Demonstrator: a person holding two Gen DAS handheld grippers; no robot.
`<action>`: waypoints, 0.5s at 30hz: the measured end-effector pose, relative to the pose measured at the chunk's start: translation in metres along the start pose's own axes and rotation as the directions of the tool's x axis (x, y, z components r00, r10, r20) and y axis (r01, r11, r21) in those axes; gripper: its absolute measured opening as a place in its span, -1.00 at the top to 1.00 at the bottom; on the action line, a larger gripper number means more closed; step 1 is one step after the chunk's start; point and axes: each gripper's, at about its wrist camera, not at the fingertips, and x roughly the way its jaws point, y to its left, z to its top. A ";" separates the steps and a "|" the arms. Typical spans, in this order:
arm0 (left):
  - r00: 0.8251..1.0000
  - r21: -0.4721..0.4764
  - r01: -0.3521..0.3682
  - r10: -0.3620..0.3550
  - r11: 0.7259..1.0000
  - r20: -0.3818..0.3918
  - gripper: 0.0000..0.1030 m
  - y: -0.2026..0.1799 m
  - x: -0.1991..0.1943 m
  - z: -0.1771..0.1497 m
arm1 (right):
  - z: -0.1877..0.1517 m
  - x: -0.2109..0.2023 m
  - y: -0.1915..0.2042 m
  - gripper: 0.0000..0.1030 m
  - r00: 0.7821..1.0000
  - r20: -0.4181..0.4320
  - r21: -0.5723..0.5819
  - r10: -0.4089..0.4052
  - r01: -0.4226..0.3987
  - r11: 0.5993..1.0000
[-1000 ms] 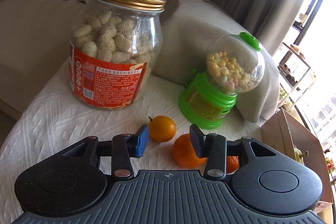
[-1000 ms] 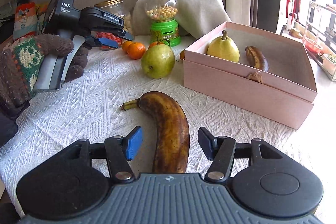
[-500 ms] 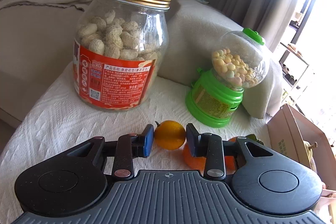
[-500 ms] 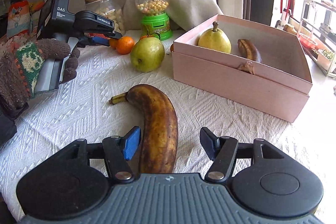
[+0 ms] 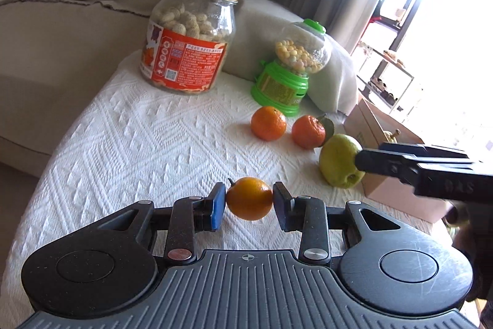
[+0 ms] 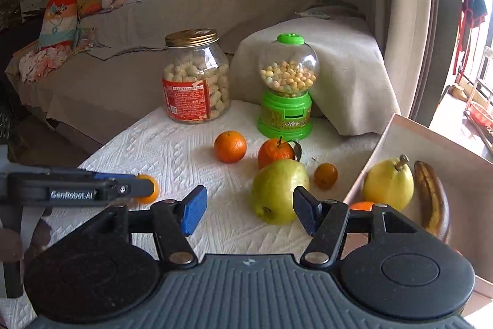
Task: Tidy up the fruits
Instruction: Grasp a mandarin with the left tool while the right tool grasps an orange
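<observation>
Table under white textured cloth (image 5: pixel 129 144). Standing on it, far edge: glass jar (image 5: pixel 189 36) with gold lid and red label; just right of it, green candy dispenser (image 5: pixel 288 73) with clear globe. Nearer: two tangerines (image 5: pixel 268 123) (image 5: pixel 308 131) side by side; green pear (image 5: pixel 339 161); small orange fruit (image 6: pixel 325 175) beside the pear; pink open box (image 6: pixel 400 131) at the right edge

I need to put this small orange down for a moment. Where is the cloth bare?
Bare: the white cloth left of the mandarins, in front of the jar. Crowded: around the green pear beside the pink box.
</observation>
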 end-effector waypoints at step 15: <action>0.998 0.023 0.049 -0.048 0.999 -0.047 0.26 -0.004 -0.016 -0.023 | 0.049 0.133 0.034 0.19 0.978 -0.200 -0.030 -0.064 0.060 0.998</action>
